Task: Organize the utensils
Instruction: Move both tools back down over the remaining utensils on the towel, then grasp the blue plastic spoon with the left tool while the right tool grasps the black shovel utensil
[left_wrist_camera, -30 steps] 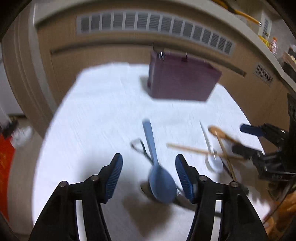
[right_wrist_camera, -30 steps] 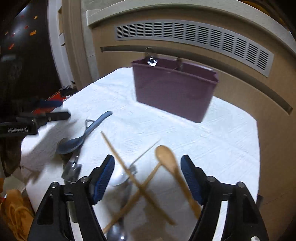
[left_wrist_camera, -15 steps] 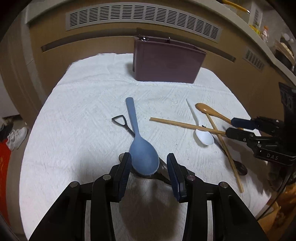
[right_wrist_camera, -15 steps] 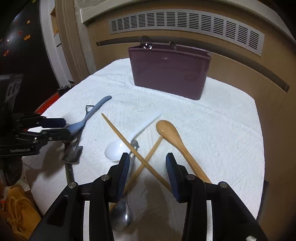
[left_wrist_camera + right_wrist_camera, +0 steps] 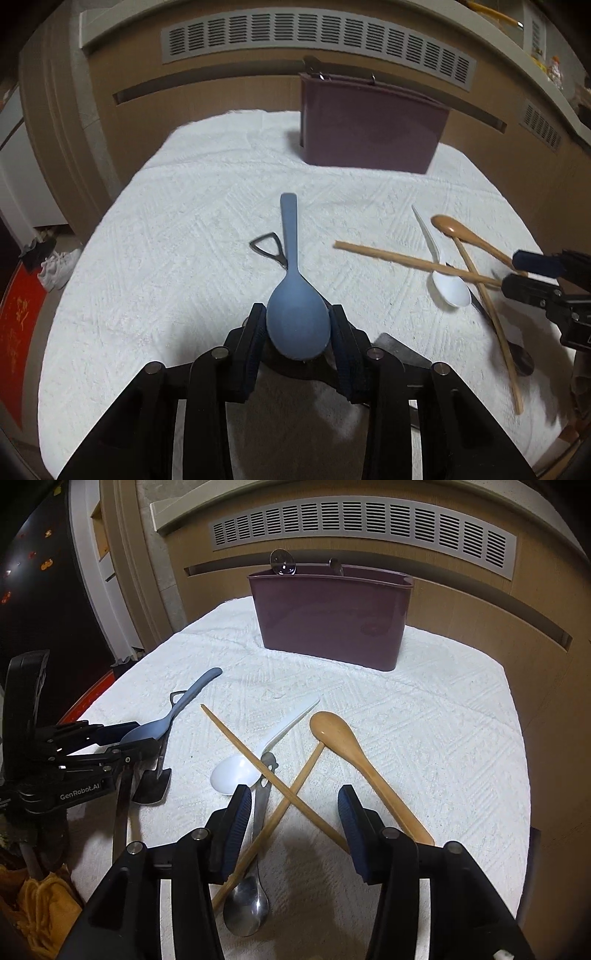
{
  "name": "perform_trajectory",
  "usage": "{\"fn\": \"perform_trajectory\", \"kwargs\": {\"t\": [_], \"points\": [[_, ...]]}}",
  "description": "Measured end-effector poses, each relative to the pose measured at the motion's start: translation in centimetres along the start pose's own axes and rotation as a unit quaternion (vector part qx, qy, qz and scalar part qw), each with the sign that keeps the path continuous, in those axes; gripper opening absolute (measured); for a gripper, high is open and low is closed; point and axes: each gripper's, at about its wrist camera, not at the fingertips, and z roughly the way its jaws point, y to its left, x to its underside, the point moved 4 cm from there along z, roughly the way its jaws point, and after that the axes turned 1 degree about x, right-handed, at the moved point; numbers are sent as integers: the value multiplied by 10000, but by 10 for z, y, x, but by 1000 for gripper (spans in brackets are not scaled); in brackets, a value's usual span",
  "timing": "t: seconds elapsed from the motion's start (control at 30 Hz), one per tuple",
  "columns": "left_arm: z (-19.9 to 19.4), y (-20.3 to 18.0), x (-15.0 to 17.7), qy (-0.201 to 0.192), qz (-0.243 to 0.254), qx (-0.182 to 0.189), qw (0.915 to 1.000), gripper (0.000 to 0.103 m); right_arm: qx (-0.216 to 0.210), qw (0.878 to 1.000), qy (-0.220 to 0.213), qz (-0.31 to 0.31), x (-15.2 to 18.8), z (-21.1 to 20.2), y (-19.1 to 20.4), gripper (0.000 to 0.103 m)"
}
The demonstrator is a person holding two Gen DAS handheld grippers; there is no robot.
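Observation:
A blue spoon (image 5: 290, 236) lies on the white cloth with its bowl between the pads of my left gripper (image 5: 297, 312). The jaws are closing and both pads touch the bowl's sides. A dark shovel-shaped utensil (image 5: 267, 247) lies under it. My right gripper (image 5: 293, 797) hovers over two crossed wooden chopsticks (image 5: 258, 760). Its jaws are opening and the pads touch nothing. A wooden spoon (image 5: 343, 738) runs past the right finger, with a white spoon (image 5: 236, 771) and a metal spoon (image 5: 247, 904) to the left. The purple holder (image 5: 332, 620) stands at the back.
A metal spoon and another handle stick out of the holder's top (image 5: 282, 565). A wooden cabinet front with a grey vent (image 5: 314, 40) rises behind the table. The cloth's front edge (image 5: 96, 830) drops off near my left gripper. Shoes (image 5: 55, 266) lie on the floor at the left.
My left gripper came down and forward, and its jaws narrowed onto the blue spoon's bowl. My right gripper's jaws narrowed over the chopsticks, then widened again.

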Motion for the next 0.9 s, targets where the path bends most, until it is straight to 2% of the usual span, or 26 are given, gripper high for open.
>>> {"fn": "perform_trajectory", "kwargs": {"t": [0.13,0.3,0.47,0.57,0.6,0.63,0.73,0.9], "points": [[-24,12,-10,-463,-137,-68,9988,35,24,10000,-56,-1,1,-5,2,47],[-67,20,-32,-1134,-5,-268,9932,35,-15,9999,-121,-112,-5,-10,10,48],[-96,34,-51,-1573,52,-368,9869,32,-597,9976,-43,-349,-31,2,44,50],[-104,43,-56,-1696,63,-431,9845,29,-777,9942,37,-743,-47,22,76,50],[-106,48,-57,-1721,50,-440,9841,17,-856,9920,113,-919,-54,34,90,50],[-107,51,-57,-1727,29,-436,9840,16,-933,9902,193,-1023,-60,44,101,49],[-109,66,-57,-1771,-152,-360,9834,15,-1037,9868,395,-1179,-76,75,126,41],[-105,93,-51,-1718,-407,-222,9840,15,-824,9873,661,-1184,-91,119,143,40]]}}
